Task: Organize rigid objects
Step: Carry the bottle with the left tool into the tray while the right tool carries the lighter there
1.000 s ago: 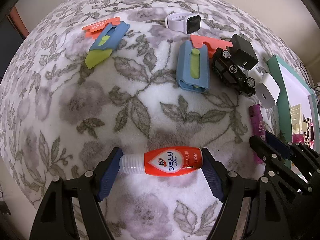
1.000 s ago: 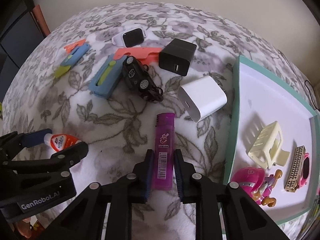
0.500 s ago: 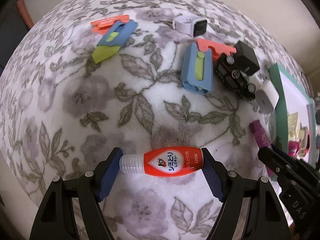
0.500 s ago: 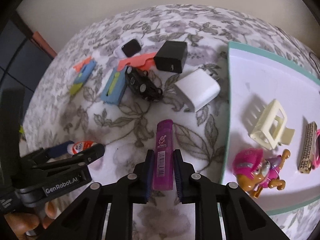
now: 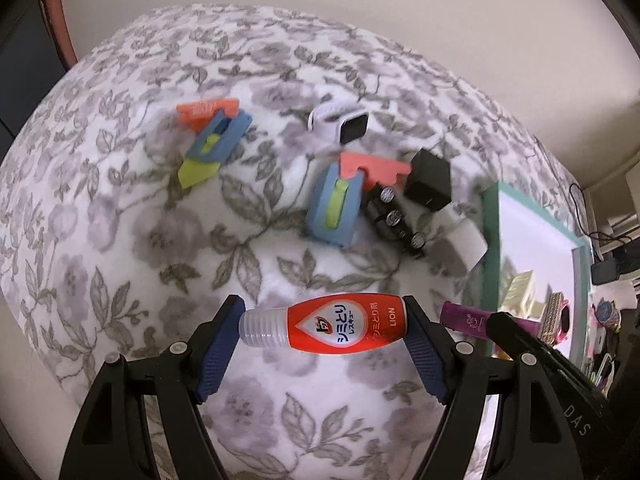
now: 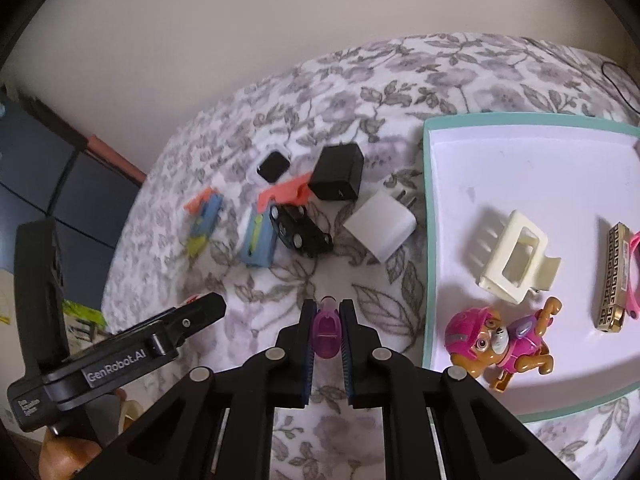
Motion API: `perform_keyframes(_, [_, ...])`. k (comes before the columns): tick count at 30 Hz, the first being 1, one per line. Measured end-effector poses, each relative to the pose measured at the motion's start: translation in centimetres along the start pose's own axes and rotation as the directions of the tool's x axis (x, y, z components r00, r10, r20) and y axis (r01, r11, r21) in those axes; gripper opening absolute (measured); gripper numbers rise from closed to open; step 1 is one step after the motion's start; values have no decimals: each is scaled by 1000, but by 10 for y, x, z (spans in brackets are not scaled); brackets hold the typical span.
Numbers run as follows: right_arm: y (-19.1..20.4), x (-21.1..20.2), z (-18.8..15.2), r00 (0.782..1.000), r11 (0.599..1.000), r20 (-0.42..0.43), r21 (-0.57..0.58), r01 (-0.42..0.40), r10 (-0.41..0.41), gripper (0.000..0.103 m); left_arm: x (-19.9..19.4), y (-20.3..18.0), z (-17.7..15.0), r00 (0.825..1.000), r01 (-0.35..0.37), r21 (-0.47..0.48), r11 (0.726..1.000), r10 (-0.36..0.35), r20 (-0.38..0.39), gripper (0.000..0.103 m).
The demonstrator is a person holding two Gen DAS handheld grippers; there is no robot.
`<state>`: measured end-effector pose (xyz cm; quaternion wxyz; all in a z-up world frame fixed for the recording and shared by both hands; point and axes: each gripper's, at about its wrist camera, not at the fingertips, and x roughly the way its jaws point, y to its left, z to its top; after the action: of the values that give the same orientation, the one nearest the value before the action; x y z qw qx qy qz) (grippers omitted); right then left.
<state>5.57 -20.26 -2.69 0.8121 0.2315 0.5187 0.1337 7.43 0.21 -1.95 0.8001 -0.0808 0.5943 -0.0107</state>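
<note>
Floral blanket (image 5: 120, 240) beneath both grippers, left gripper (image 5: 324, 330) level, right gripper (image 6: 326, 322) raised.

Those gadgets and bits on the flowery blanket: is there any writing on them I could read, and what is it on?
"LION": red bottle, near its base, held in the left gripper.
"シミとり レスキュー": same bottle, white label.
"GenRobot.AI": side of the left gripper, in the right wrist view.
"DAS": right gripper body, in the left wrist view; the rest is cut off.
Purple lighter: print too blurred.
Orange card: raised lettering unreadable.
</note>
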Motion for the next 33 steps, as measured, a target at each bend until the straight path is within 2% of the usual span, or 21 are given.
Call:
perform_keyframes(5, [-7,-29,10,995,999,97,32,-15,12,12,-22,-23,11,998,26,6,1000,-26,56,79])
perform_keyframes(7, [-13,-42,15,990,999,140,38,22,-27,12,-30,-40,17,996,40,25,999,-42,79,79])
perform_keyframes(10, [-27,-56,21,976,992,176,45,119,-126,12,-31,-67,24,994,61,60,996,-66,84,79])
perform_keyframes(14, [-55,-67,24,955,969,181,112,219,-237,12,-23,-113,29,993,97,112,989,-104,63,79])
perform_keyframes(17, [-82,-75,27,951,961,184,174,217,-248,12,-17,-146,28,990,121,159,980,-130,49,79])
perform_keyframes(22, [-124,-90,27,933,929,193,280,243,-303,12,2,-187,21,982,175,220,960,-185,27,79])
perform_keyframes(27, [-145,-101,27,907,900,223,345,268,-356,12,19,-213,21,977,203,254,946,-212,6,79])
perform_keyframes(31, [-151,-100,29,896,888,225,354,292,-384,12,27,-221,19,967,239,275,931,-254,20,79])
perform_keyframes(33, [-155,-96,29,895,885,214,356,301,-391,12,35,-222,18,967,240,277,930,-254,14,79])
